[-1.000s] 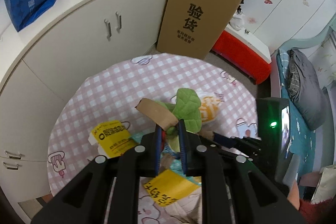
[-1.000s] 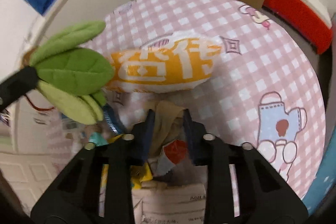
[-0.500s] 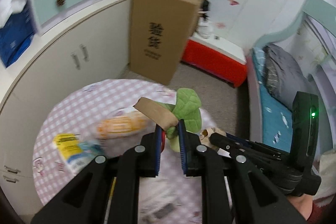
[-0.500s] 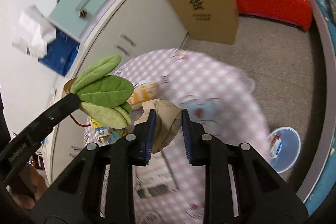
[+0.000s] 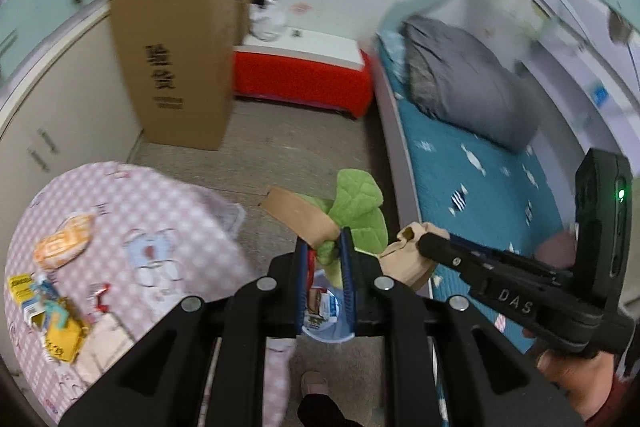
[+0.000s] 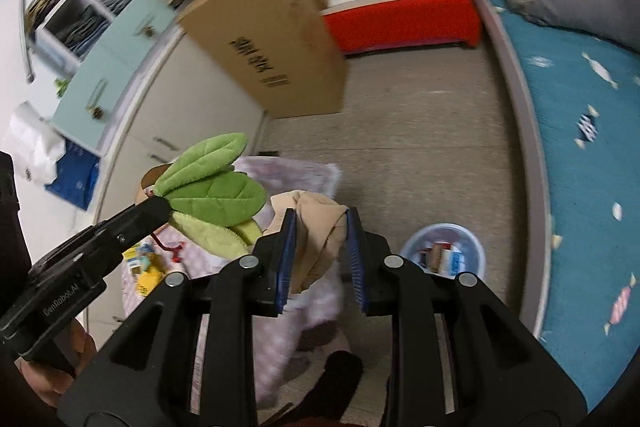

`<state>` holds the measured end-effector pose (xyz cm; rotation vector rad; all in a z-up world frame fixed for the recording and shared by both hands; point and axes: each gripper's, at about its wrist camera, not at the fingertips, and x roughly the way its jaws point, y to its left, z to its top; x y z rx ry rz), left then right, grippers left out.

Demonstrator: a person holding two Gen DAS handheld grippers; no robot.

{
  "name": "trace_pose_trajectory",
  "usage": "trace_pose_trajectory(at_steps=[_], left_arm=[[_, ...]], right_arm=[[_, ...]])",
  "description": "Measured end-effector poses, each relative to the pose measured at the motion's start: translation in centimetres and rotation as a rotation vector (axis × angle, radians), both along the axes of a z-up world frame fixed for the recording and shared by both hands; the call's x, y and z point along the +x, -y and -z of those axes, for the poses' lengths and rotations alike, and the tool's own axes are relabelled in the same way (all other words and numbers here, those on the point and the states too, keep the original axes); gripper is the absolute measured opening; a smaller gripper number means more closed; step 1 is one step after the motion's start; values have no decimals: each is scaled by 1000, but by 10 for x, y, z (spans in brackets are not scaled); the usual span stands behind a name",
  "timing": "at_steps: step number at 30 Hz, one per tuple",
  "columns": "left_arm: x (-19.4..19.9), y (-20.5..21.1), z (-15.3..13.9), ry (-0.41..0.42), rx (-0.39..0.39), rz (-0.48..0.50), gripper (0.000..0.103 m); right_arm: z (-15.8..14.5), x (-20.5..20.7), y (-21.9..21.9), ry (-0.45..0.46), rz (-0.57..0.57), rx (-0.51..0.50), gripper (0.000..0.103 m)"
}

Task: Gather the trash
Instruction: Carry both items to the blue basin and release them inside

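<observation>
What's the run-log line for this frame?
left gripper: shut on green leaf plush | right gripper: shut on tan crumpled paper | trash bin: on floor, holds wrappers | stage: carrying

Even, bright indoor light; strong motion blur, fisheye warp.
Cardboard box (image 5: 176,75) lettering and table (image 5: 120,227) check pattern smeared; both tongs' black frames stay sharp. Corners vignetted black, bed (image 6: 580,131) edge bowed. Shadows soft, no glare.

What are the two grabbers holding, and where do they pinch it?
The left gripper pinches the green leaf toy at its base. The right gripper clamps a crumpled tan wrapper around its middle.
</observation>
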<state>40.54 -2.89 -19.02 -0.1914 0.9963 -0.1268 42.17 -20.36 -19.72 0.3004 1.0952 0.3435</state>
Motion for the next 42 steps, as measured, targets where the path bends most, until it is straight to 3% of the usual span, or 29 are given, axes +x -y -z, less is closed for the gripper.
trace_pose_trajectory(at_steps=[4,8,11,12,21,38,42], left_arm=[[4,39,13,-35,24,42,15],[6,65,26,-71,38,88,15],[9,79,34,-94,50,102,15],[9,81,36,-100,53,105,15],[12,108,45,-136,93,142,15],[18,144,49,-146,86,202,15],[20,150,48,-148,94,220,20]], right_arm=[[9,-10,47,-24,44,-14,25],[18,-14,68,-43,63,-22,28],[25,-17,80,-47,68,-22,56],[27,-18,84,-47,77,-30,57],[24,-27,106,-42,111,-27,63],[2,-43,142,27,177,-19,69],[-3,-46,151,43,194,-6,69]])
